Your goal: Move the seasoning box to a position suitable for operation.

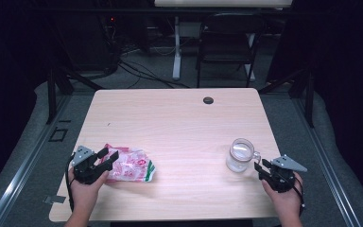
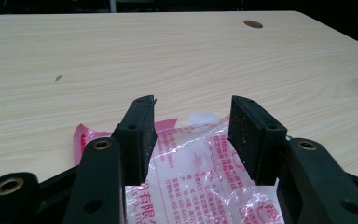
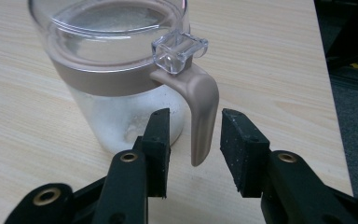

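Note:
A crinkled clear plastic bag [image 1: 131, 166] with red print and a green corner lies on the wooden table [image 1: 179, 118] near its front left. My left gripper [image 1: 108, 155] is at the bag's left end. In the left gripper view its jaws stand open [image 2: 193, 105] with the bag [image 2: 191, 158] lying under and between them, the pads not pressing on it. At the front right stands a clear lidded jar [image 1: 240, 155] holding white powder. My right gripper [image 1: 261, 166] is just right of it. Its open jaws [image 3: 196, 116] straddle the jar's [image 3: 116, 70] beige handle [image 3: 204, 100] with gaps on both sides.
A round dark cable hole [image 1: 208, 100] sits near the table's far edge. Beyond the table are a black folding chair [image 1: 227, 42], a white desk leg [image 1: 176, 47] and cables on the floor. The table's right edge is close to the jar.

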Motion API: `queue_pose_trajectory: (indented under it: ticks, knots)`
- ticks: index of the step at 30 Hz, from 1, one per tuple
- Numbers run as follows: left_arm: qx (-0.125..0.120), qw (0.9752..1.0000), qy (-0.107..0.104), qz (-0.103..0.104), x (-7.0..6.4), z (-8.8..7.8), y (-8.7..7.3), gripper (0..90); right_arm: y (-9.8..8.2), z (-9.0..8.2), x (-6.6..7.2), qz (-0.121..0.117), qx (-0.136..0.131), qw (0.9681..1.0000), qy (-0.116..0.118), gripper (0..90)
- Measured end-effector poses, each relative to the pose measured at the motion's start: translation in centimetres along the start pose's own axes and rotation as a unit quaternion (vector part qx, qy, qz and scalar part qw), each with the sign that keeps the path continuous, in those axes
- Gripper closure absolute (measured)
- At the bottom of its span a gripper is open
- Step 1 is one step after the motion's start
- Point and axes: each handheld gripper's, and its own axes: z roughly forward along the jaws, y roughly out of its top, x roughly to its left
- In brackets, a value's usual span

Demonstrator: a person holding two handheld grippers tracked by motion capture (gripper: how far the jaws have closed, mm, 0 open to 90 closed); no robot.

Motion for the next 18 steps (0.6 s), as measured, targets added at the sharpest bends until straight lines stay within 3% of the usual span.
queue_pose_trajectory:
  ticks: [8, 18]
  knots:
    - [-0.005, 0.9998, 0.016, -0.007, 0.6, -1.5, -0.7, 51.3, 0.7, 2.2, 0.3, -0.008, 0.029, 0.9994, -0.018, 69.8]
    - [-0.008, 0.9995, 0.027, -0.012, 1.0, -2.6, -1.1, 51.2, 1.3, 3.0, 0.3, 0.013, 0.045, 0.9983, -0.035, 76.9]
